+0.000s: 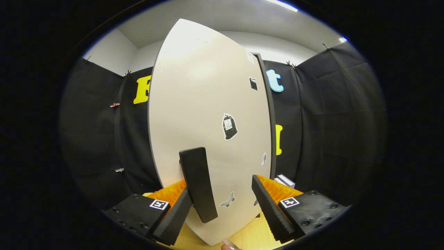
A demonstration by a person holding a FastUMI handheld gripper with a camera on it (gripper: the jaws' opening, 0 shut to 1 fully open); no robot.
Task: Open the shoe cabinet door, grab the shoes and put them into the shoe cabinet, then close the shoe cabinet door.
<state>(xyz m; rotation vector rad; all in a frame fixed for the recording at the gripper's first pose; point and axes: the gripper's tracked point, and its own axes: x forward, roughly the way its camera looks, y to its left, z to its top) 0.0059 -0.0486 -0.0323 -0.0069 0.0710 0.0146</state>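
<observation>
Careful: gripper (222,205) fingers spread wide, gripping nothing. Door (208,114) fills the space right ahead, black handle (197,182) between them, hard against the left finger. Risk: closing off-centre, right pad misses, handle slips, door swings uncontrolled.

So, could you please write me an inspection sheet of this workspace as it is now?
Surface: light wooden floor below the door.
Job's things: shoe cabinet door, cream, close ahead; black handle on it, between the jaws, nearer the left one; no shoes seen.
Clutter: stickers on the door; small white box beyond the right jaw.
Grippers: gripper open, jaws apart, not pressing the handle.
Cables: nothing seen.
Surroundings: black cloth wall, white ceiling with lamp.
</observation>
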